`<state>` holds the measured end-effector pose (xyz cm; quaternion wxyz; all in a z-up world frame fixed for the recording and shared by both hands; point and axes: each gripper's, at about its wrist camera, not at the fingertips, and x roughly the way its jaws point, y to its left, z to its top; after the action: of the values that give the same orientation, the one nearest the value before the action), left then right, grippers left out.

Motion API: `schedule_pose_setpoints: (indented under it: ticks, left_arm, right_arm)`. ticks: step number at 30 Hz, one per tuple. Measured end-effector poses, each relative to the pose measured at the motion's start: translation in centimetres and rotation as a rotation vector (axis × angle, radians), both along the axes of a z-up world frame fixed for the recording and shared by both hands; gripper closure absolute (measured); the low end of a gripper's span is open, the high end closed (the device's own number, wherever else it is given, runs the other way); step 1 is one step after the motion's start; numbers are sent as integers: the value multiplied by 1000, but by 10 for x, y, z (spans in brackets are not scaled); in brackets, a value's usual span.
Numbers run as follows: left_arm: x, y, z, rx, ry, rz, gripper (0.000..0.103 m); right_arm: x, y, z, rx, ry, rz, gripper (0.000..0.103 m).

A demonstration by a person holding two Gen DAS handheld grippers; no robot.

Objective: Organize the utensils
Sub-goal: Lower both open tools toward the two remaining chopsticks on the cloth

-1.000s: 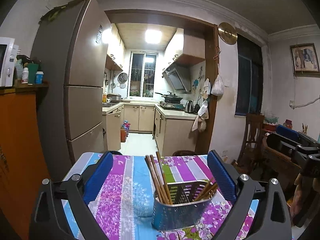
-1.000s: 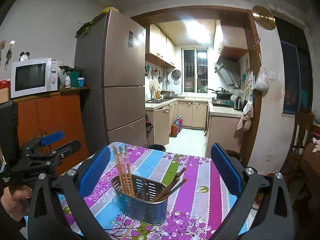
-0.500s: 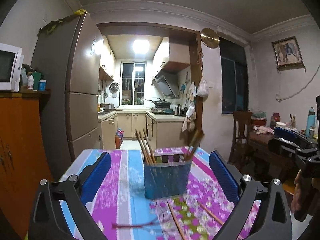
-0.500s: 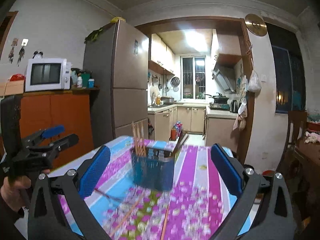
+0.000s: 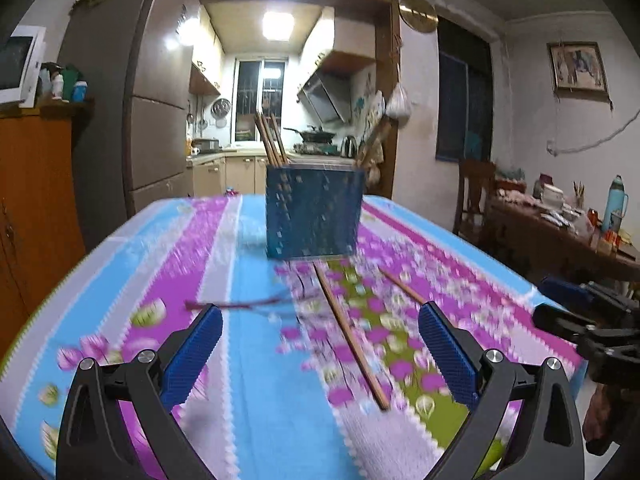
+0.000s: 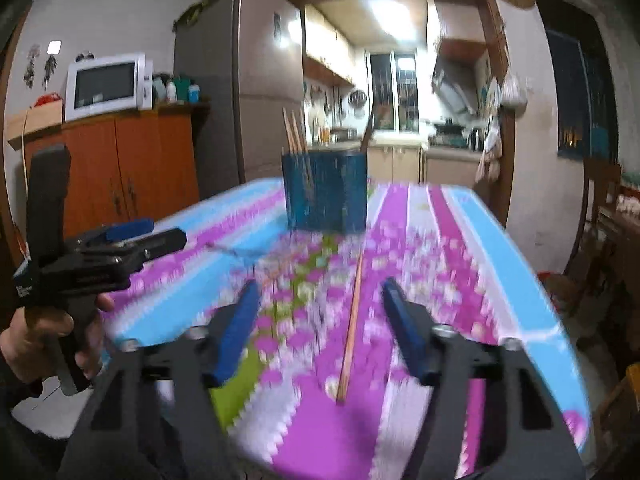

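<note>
A metal mesh utensil holder (image 5: 314, 212) stands on the striped floral tablecloth (image 5: 248, 320), with several wooden chopsticks upright in it. Loose chopsticks lie in front of it: one long one (image 5: 350, 336) between my left gripper's fingers, another (image 5: 402, 286) to the right. My left gripper (image 5: 320, 354) is open and empty, low over the table. In the right wrist view the holder (image 6: 325, 192) stands ahead and a loose chopstick (image 6: 352, 328) lies between my fingers. My right gripper (image 6: 320, 332) is open and empty. Both views are motion-blurred.
A thin dark stick (image 5: 240, 305) lies left of the loose chopsticks. A fridge (image 5: 152, 120) and orange cabinet (image 6: 120, 172) stand to the left, a kitchen doorway behind. A cluttered side table (image 5: 560, 220) and chair are on the right.
Both grippers have dropped low toward the table and pulled back from the holder. Loose chopsticks now lie between the fingers of each gripper. Both stay open.
</note>
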<state>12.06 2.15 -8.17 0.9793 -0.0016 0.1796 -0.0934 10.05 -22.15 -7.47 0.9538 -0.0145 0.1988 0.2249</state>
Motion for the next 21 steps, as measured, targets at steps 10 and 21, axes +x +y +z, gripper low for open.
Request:
schedule_pose_setpoints:
  ticks: [10,21]
  left_arm:
    - [4,-13,-36,7,65,-26,6]
    - [5,-21,-48,25,96,-65,16]
  right_arm:
    - [3,-5,-47,-17,103,-26,84]
    - [2,-1,-58,-39,129,-63,97]
